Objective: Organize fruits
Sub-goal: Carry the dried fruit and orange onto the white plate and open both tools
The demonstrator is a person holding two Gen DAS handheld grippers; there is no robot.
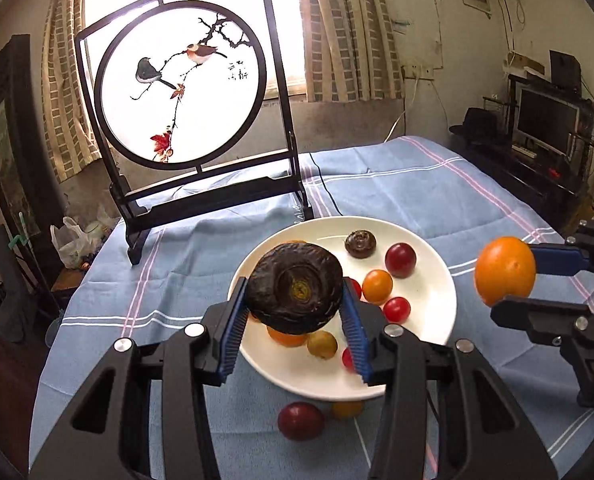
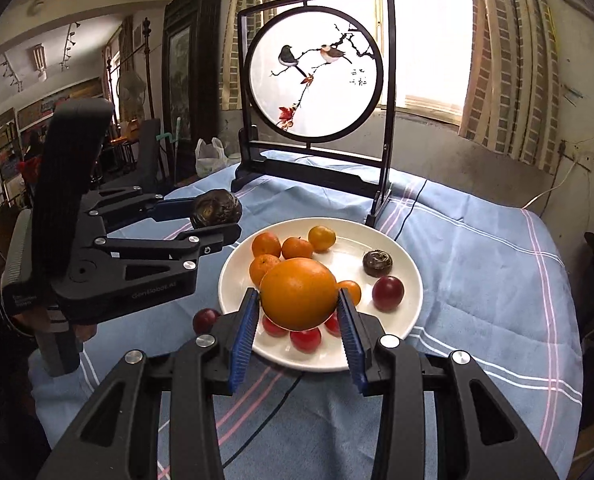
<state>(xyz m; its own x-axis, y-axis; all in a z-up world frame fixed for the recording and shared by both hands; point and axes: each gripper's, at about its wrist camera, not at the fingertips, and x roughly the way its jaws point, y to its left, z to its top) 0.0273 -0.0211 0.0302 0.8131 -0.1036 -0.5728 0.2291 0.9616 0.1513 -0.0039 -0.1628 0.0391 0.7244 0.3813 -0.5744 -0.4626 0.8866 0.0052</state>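
A white plate point(image 1: 429, 292) point(image 2: 401, 320) on the blue cloth holds several small fruits: tangerines point(image 2: 265, 245), cherry tomatoes point(image 2: 305, 339), a red plum point(image 2: 388, 293) and a small dark water chestnut point(image 2: 378, 263). My left gripper point(image 1: 295, 294) point(image 2: 217, 220) is shut on a large dark water chestnut point(image 1: 295, 286) point(image 2: 215, 208), held above the plate's left edge. My right gripper point(image 2: 299, 304) point(image 1: 513, 280) is shut on a big orange point(image 2: 299, 294) point(image 1: 505, 270), held above the plate's near side. A red plum point(image 1: 300, 420) point(image 2: 205, 319) and a small yellow fruit point(image 1: 347, 408) lie on the cloth by the plate.
A black-framed round bird screen point(image 1: 181, 88) point(image 2: 315, 72) stands at the back of the table. A black cable point(image 1: 325, 188) runs over the blue striped tablecloth point(image 1: 437, 184) point(image 2: 497, 280). The table's edges drop off left and right. A monitor point(image 1: 545, 120) stands at far right.
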